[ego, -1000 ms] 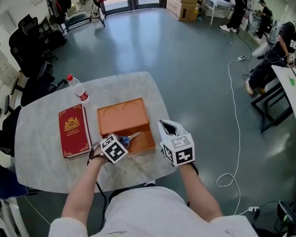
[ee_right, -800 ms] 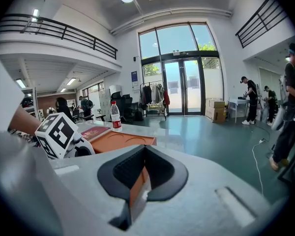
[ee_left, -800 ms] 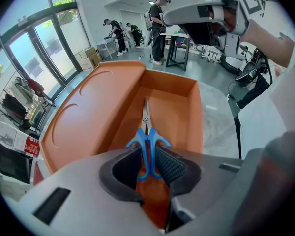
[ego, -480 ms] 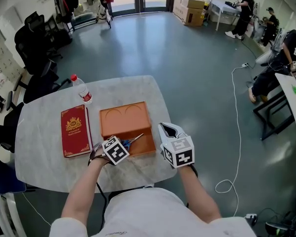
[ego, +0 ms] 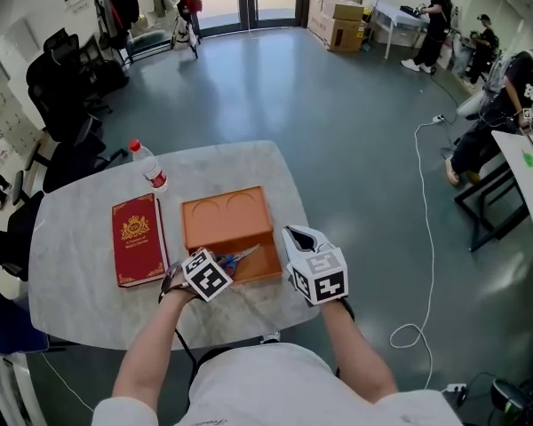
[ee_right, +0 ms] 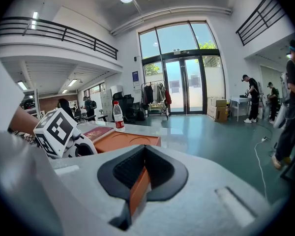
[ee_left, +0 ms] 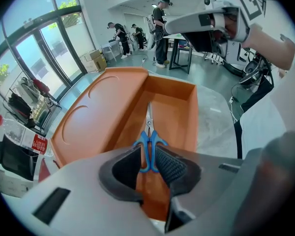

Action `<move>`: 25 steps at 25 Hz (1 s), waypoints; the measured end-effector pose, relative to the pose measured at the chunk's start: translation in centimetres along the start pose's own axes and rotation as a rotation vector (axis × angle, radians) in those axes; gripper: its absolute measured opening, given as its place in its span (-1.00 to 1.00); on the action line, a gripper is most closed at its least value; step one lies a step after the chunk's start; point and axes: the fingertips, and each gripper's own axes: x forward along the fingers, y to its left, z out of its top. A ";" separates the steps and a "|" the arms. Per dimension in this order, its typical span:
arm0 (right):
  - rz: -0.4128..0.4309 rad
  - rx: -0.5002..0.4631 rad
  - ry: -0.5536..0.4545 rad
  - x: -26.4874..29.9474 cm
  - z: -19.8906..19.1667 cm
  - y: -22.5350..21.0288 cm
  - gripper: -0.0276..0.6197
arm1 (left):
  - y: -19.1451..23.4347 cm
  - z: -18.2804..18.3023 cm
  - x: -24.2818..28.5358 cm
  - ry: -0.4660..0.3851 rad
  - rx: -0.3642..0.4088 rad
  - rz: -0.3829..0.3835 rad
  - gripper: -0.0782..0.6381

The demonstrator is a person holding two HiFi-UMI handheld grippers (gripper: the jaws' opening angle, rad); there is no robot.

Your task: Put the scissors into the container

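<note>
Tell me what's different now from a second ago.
Almost nothing. The left gripper still holds the scissors by their blue handles, blades over the container's open compartment. They may have sunk slightly, but the camera shifted too. Nothing was grabbed or released. The right gripper stays clamped on the container's wall, and the book and bottle have not moved.

The counter (ego: 71,273) is seen steeply from above in the head view. The container (ee_left: 103,107) is shared, close, by both gripper views.
</note>
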 end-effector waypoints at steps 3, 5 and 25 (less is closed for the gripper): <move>-0.002 0.004 -0.006 -0.3 0.2 0.8 -0.90 | 0.1 0.2 -1.0 -0.033 0.000 0.019 -0.54; -0.003 0.006 -0.013 -0.6 0.4 1.5 -0.90 | 0.2 0.2 -1.9 -0.061 -0.015 0.024 -0.54; -0.047 -0.008 -0.089 -4.8 2.0 9.6 -0.90 | 0.8 -3.0 -12.4 -0.424 -0.270 0.141 -0.62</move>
